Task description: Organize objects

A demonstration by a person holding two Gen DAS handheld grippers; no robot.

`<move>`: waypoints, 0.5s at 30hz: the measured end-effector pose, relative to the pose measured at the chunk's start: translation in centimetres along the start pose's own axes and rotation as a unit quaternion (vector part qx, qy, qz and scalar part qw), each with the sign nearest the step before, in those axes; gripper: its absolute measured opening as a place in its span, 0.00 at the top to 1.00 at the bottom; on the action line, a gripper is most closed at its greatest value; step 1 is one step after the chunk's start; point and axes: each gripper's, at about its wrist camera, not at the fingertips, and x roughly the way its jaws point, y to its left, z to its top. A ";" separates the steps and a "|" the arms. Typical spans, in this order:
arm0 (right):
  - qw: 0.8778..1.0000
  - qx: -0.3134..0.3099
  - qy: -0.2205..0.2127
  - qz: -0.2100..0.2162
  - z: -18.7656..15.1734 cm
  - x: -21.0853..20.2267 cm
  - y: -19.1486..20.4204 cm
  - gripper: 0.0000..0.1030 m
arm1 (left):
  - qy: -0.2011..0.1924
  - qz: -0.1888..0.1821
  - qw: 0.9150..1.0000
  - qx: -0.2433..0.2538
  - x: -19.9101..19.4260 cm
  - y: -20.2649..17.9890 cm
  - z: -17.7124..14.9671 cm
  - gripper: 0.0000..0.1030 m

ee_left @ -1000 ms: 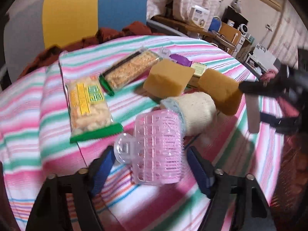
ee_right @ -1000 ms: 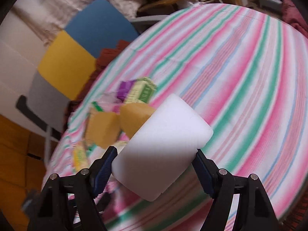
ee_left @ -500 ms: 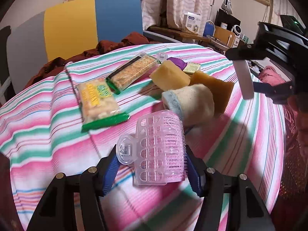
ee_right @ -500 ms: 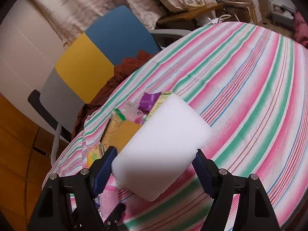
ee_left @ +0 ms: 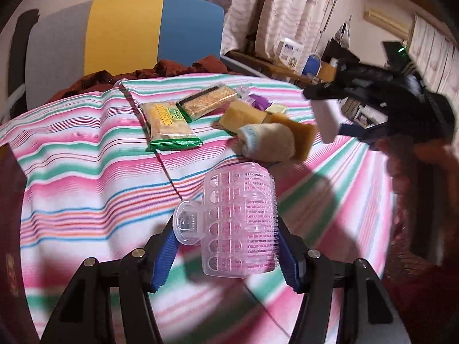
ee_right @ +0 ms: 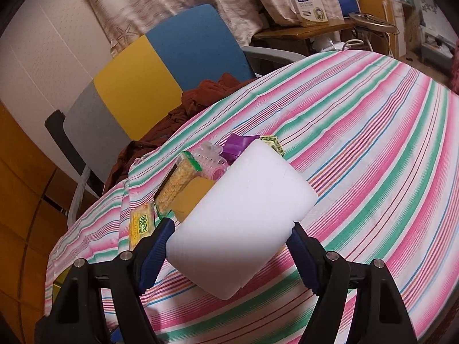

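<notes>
Striped tablecloth (ee_left: 86, 177); jaws seemingly clamping roller (ee_left: 239, 223), sponge (ee_right: 241, 223).

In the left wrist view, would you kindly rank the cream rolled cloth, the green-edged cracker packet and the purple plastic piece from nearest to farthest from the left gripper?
1. Cream rolled cloth, centre, just beyond the gripper.
2. Green-edged cracker packet, further back, left.
3. Purple plastic piece, farthest, at the rear of the cluster.

On the striped tablecloth (ee_left: 86, 172) two snack packets (ee_left: 169, 126) (ee_left: 208, 101) lie side by side toward the chair (ee_left: 123, 34), which stands behind the table. Right of them sit two sponges (ee_left: 242, 116) (ee_left: 301, 136), with a rolled cloth (ee_left: 268, 142) in front. Nearer, the hair roller (ee_left: 239, 226) sits between the left gripper (ee_left: 226, 246)'s fingers. A foam block (ee_right: 243, 215) is between the right gripper (ee_right: 232, 246)'s fingers, above the cloth.
</notes>
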 end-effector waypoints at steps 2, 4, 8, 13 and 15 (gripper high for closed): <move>1.000 -0.008 -0.001 0.002 -0.1 0.0 0.2 0.24 | -0.010 -0.006 1.000 -0.006 -1.2 0.0 -0.2 0.39; 1.000 -0.020 -0.005 0.002 -0.2 -0.1 0.7 0.24 | -0.024 -0.010 1.000 -0.013 -2.5 0.4 -0.1 0.39; 0.999 -0.051 -0.008 0.007 -0.6 -0.1 2.0 0.24 | -0.047 -0.007 0.999 -0.027 -5.2 1.6 0.2 0.39; 0.995 -0.104 0.008 0.002 -1.9 0.4 4.1 0.24 | -0.057 0.005 0.997 -0.042 -8.0 4.1 0.1 0.39; 0.993 -0.119 0.011 0.004 -2.4 0.5 4.9 0.24 | -0.058 0.013 0.997 -0.053 -9.0 5.6 -0.1 0.39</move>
